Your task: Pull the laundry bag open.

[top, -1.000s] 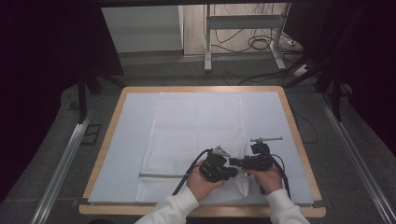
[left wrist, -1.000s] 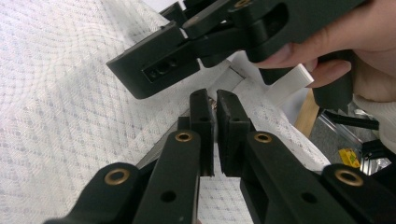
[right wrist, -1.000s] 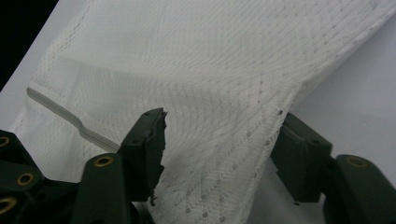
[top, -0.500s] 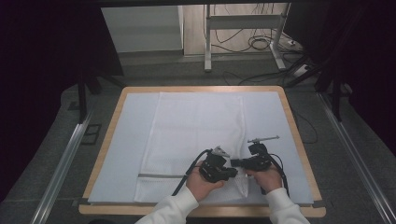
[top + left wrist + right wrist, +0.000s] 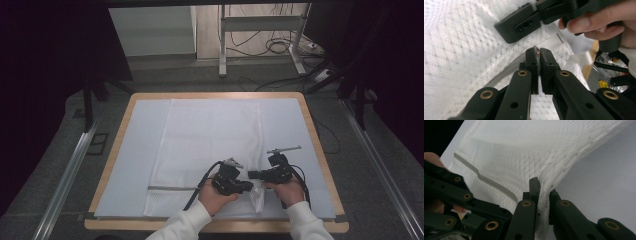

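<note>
Right gripper (image 5: 539, 195) jaws have just closed on mesh bag (image 5: 524, 152) edge

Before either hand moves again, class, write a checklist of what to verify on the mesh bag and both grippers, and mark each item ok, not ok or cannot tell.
1. Right gripper grips the mesh bag: ok. Its jaws have just been closing and now pinch a raised fold of mesh.
2. Left gripper shut: ok. Something small and brass-coloured sits at the jaw tips.
3. Left gripper holds the zip pull: cannot tell.
4. Grey zip in sight: ok, it runs across the bag near both grippers.
5. Bag lies flat on the table: not ok at the near right corner, which is lifted.
6. Grippers apart: ok, close together but not touching.
</note>
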Motion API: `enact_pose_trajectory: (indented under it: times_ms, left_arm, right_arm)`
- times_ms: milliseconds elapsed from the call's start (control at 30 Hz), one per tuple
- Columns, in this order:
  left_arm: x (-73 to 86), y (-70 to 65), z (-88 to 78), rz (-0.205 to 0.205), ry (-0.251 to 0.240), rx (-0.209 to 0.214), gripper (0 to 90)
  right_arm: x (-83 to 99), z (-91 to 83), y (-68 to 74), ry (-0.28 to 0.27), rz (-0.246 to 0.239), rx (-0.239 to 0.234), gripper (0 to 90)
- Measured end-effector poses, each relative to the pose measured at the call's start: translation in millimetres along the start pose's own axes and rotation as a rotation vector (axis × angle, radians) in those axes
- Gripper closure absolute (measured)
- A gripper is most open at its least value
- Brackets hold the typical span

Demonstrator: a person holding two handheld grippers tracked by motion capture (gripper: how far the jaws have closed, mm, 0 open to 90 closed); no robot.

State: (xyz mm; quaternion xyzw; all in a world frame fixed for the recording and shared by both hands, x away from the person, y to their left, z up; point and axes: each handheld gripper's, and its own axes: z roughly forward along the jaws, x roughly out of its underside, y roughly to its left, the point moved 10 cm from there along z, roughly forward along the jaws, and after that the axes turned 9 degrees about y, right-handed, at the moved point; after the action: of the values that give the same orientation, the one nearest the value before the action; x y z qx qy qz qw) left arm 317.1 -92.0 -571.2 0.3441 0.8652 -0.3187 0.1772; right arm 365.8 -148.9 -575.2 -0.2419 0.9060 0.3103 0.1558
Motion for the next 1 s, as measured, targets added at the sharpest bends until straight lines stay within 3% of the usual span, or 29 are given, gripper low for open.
enact_pose_trajectory:
  times_ms: [267, 400, 600, 700, 800, 1000]
  left_arm:
    - [3.7, 5.4, 0.5, -0.021, 0.006, 0.020, 87.1]
    - [4.8, 9.2, 1.6, -0.054, 0.004, 0.049, 87.1]
    - [5.2, 10.4, 0.9, -0.051, 0.005, 0.049, 87.1]
    - [7.1, 15.1, 3.4, -0.052, 0.013, 0.023, 87.1]
    - [10.0, 19.7, 3.7, -0.072, 0.017, 0.035, 87.1]
    - [11.8, 20.5, 0.7, -0.066, 0.014, 0.030, 87.1]
  right_arm:
    - [1.3, -0.1, 0.7, -0.003, -0.023, -0.004, 88.1]
    - [2.5, -0.5, 0.2, -0.001, -0.034, -0.009, 88.2]
    - [3.1, -1.3, -0.2, -0.004, -0.044, -0.015, 88.2]
    - [2.5, -1.7, -0.6, -0.018, -0.039, -0.013, 88.3]
    - [2.6, -5.6, -2.3, -0.026, -0.036, -0.016, 88.3]
    - [3.2, -7.3, -4.6, -0.031, -0.028, -0.020, 88.3]
